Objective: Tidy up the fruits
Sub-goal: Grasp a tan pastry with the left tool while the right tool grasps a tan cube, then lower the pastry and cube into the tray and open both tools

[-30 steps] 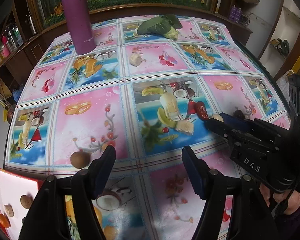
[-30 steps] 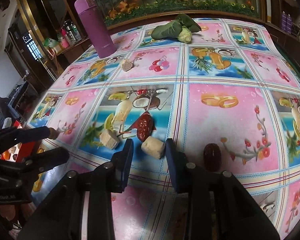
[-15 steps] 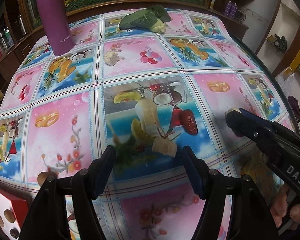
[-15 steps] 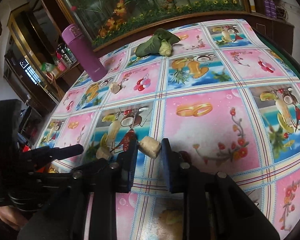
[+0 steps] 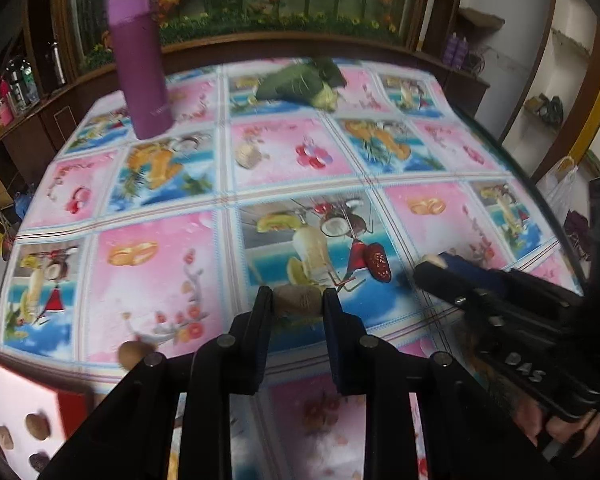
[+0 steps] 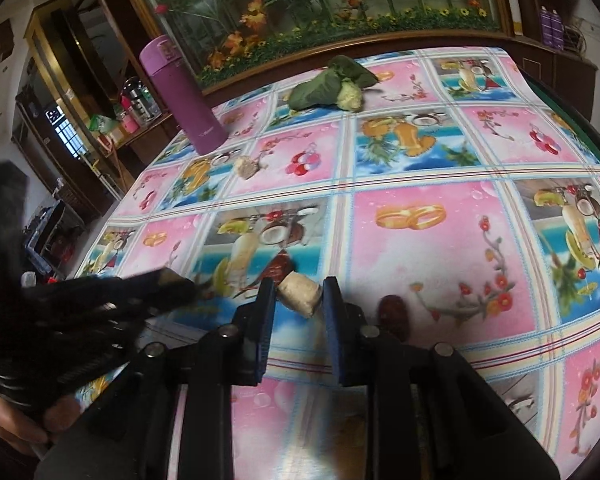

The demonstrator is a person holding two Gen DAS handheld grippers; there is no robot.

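1. The left hand-held gripper (image 5: 297, 303) is closing its jaws on a tan, rough-skinned piece of fruit (image 5: 296, 300); both pads touch its sides, though the picture is blurred.
2. The right hand-held gripper (image 6: 299, 295) grips a pale beige chunk (image 6: 301, 293) between its pads, and the chunk sits tilted in the grip.
3. Both pieces are at the near side of the bench (image 5: 160, 256), which is covered by a pink and blue fruit-print cloth. The landmark is the purple bottle (image 5: 138, 60), which stands upright near the far left corner.
4. A dark red date (image 5: 378, 261) lies on the cloth well in front of the bottle, between the two hand-held grippers in the left wrist view.
5. A second dark date (image 6: 393, 313) lies just to the right of the right hand-held gripper's finger.
6. A small round brown fruit (image 5: 133, 354) lies near the bench's front left edge, well nearer than the bottle.
7. A white tray (image 5: 8, 408) with a red rim is below that edge and holds several small brown pieces.
8. A green leafy vegetable (image 6: 332, 84) lies at the far edge, to the right of the bottle.
9. A small beige lump (image 6: 247, 167) lies near the bottle's base.
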